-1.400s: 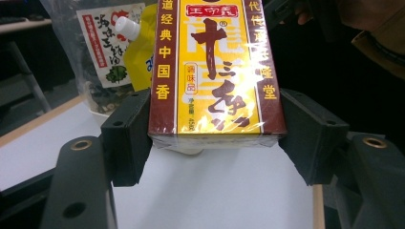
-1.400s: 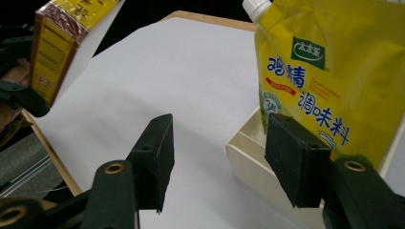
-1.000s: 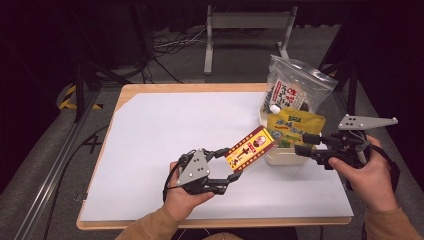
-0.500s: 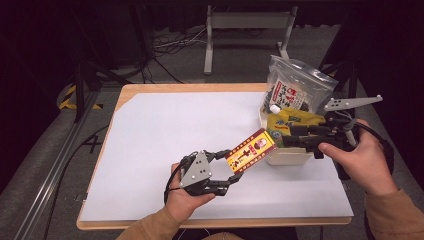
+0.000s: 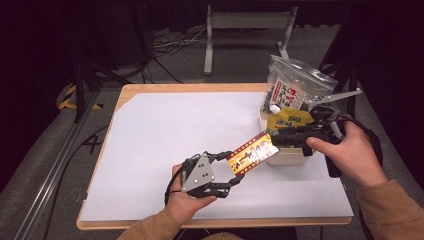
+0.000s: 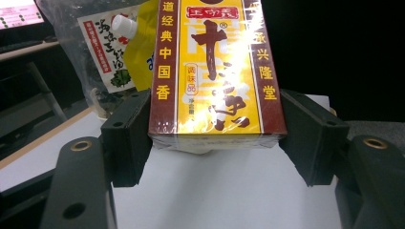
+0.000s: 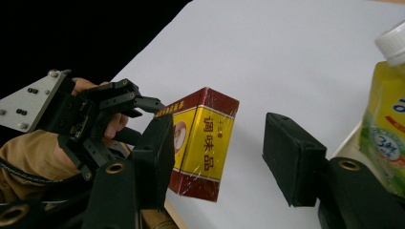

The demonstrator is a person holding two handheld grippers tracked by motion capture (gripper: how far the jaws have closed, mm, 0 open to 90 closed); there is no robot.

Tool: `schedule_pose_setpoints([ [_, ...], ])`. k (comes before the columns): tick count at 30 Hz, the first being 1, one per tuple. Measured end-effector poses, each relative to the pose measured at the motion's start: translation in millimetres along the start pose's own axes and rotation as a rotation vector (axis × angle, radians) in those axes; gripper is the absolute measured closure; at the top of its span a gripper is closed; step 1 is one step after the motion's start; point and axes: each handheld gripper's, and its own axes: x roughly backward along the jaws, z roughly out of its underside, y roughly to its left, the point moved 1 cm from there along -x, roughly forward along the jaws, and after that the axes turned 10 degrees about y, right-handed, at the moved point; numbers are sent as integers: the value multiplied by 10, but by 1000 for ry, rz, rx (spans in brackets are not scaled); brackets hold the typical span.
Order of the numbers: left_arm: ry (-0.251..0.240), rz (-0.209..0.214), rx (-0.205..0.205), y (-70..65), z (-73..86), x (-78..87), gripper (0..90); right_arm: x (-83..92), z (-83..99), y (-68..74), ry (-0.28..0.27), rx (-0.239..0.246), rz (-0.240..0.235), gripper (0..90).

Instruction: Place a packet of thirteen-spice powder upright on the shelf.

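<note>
A yellow and dark red box (image 5: 252, 152) printed with Chinese characters hangs tilted above the table, one end pointing at the white bin (image 5: 290, 159). My left gripper (image 5: 229, 169) is shut on its near end. In the left gripper view both jaws press the sides of the box (image 6: 215, 71). My right gripper (image 5: 278, 138) is open at the box's far end, over the bin's near edge. In the right gripper view the box (image 7: 203, 138) sits just beyond the wide-open right gripper (image 7: 219, 152), partly behind the left jaw.
The bin holds a yellow spouted pouch (image 5: 287, 120) with a white cap and a clear bag of seaweed snacks (image 5: 292, 85). The pouch (image 7: 387, 119) is close at the right gripper's side. The table has a white top (image 5: 165, 135). A metal stand (image 5: 245, 30) is behind it.
My right gripper has moved left from beside the bin to the far end of the box. The left gripper still holds the box in about the same place.
</note>
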Motion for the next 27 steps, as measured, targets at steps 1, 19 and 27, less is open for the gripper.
schedule_pose_setpoints([
  [1,1,-1,-1,-2,0,0,327,-19,-3,-3,8,-6,-6,451],
  [19,14,-15,-36,-38,3,-22,327,-242,16,-10,102,-32,-87,537],
  [27,31,-22,-46,-25,30,-45,326,-244,7,6,100,-6,-85,580],
])
